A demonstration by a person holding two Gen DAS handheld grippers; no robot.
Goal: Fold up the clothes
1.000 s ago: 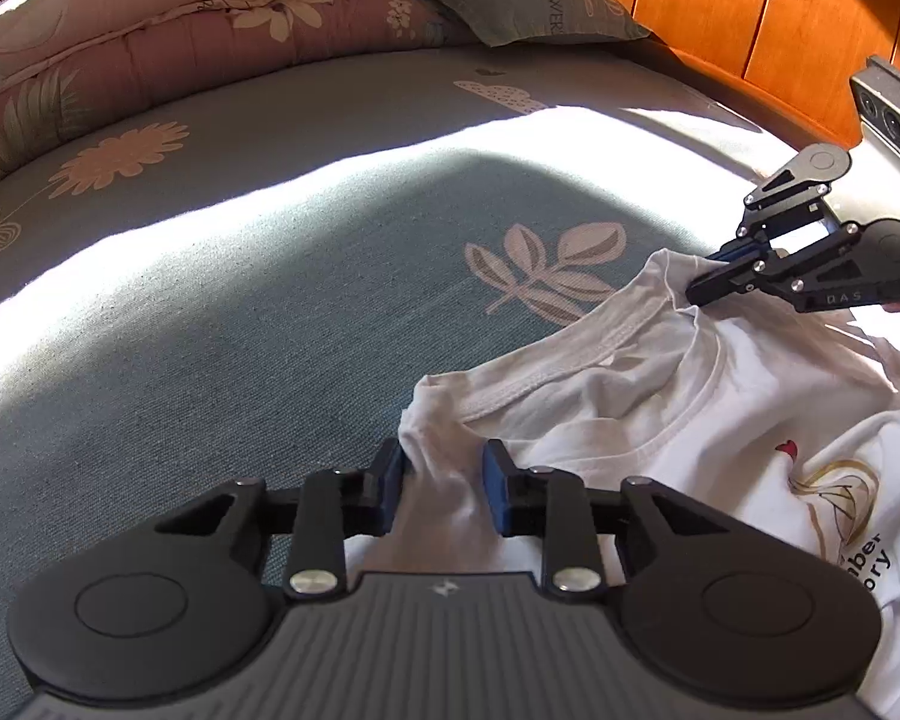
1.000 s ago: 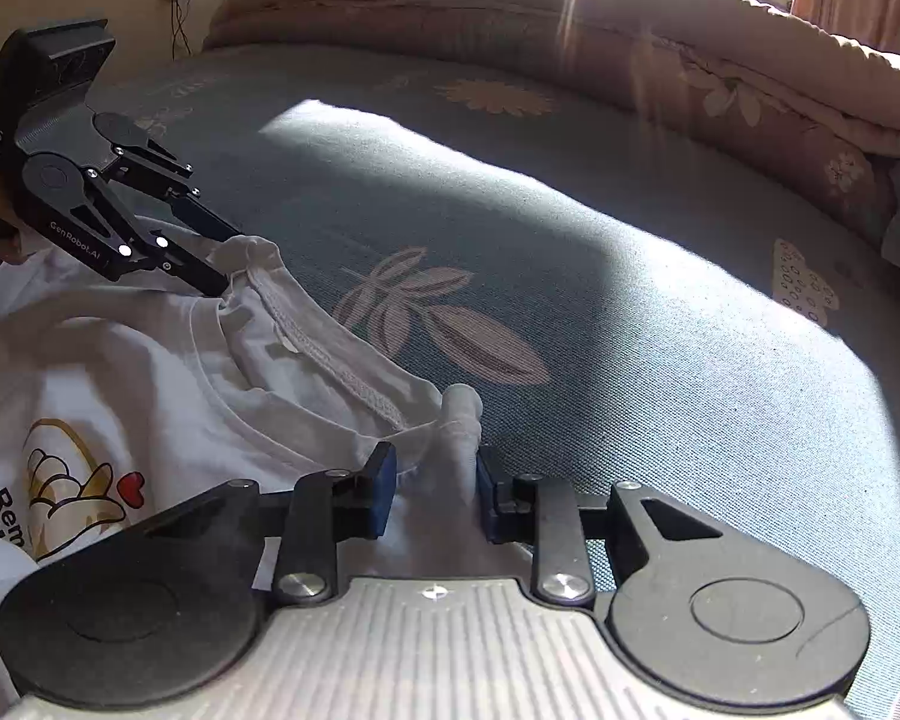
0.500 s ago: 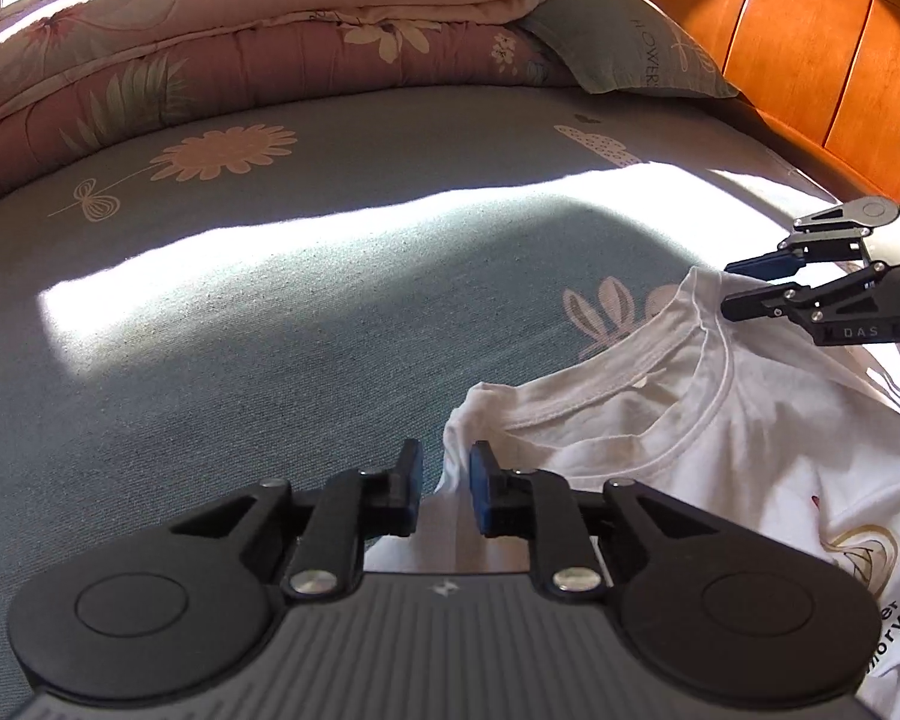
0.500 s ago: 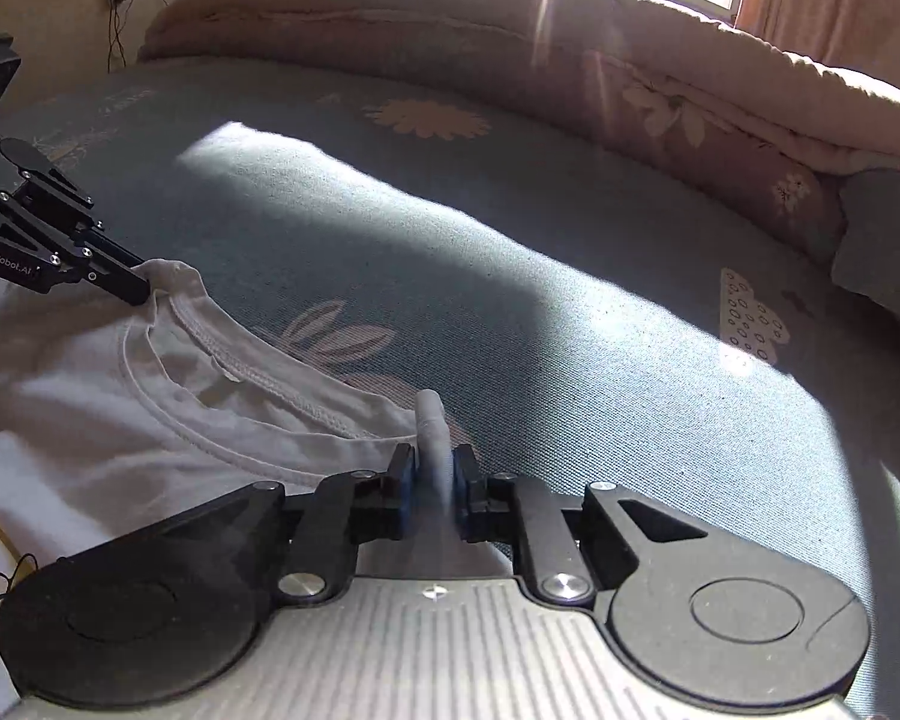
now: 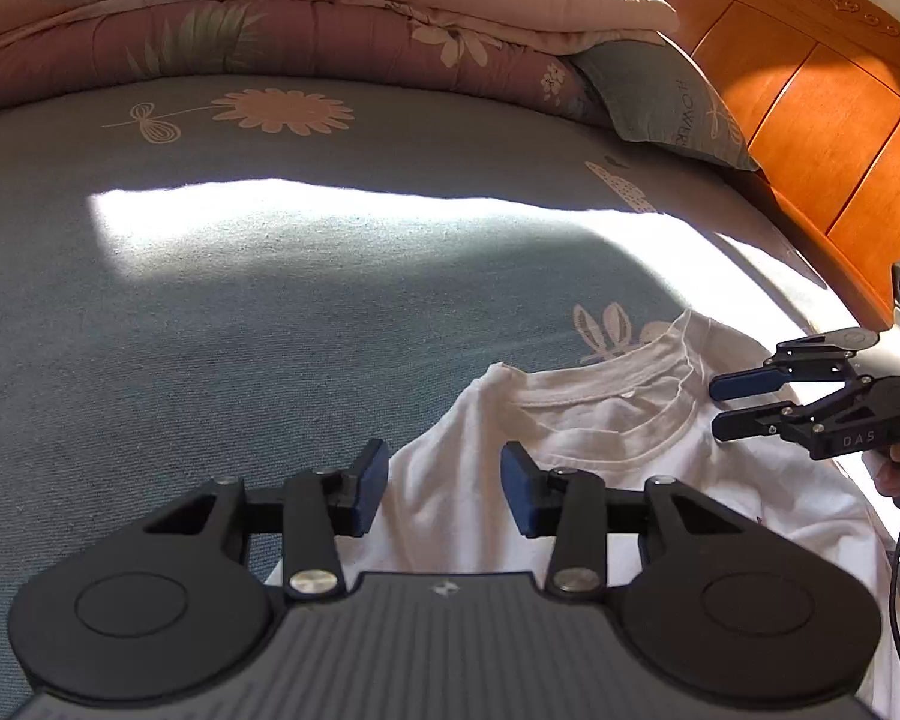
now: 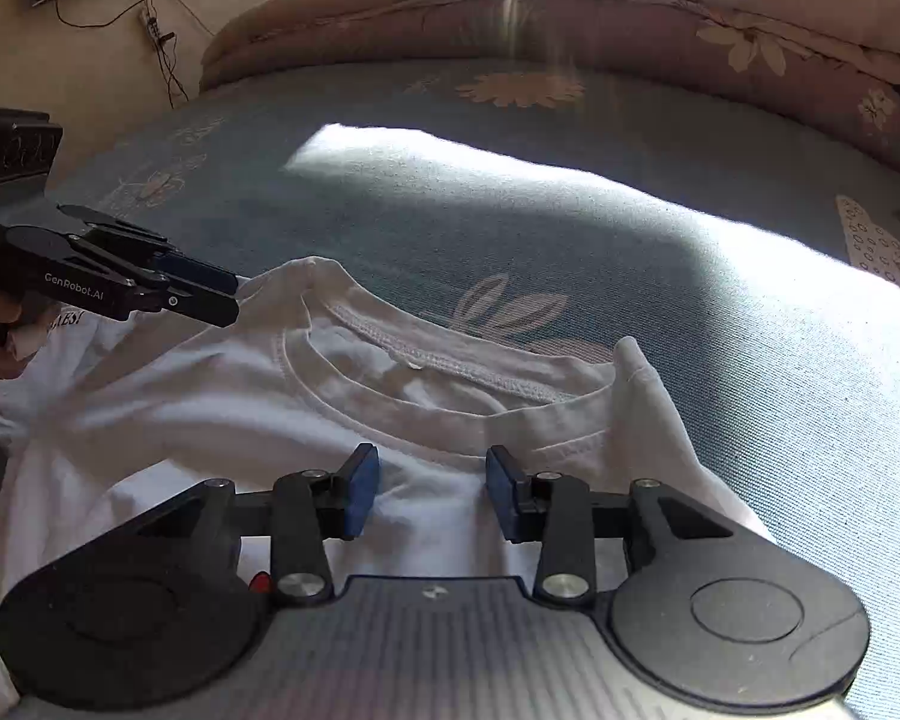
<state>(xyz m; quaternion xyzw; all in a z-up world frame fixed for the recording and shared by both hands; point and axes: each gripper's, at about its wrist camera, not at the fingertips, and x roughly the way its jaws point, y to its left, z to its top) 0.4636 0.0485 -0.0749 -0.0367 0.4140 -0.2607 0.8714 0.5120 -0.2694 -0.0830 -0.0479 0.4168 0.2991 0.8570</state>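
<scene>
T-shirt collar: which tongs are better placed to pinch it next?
Probably right. The right tongs, opening with nothing pinched, face the collar just ahead. The left tongs, also opening and empty, sit over the shoulder, off to its side.

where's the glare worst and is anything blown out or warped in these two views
Left wrist view: a sun band across the bedsheet is blown out to white, and the fisheye bows the headboard. Right wrist view: a similar blown-out patch on the sheet, a flare streak falls over the quilt, and the shirt lies mostly in shadow.
</scene>
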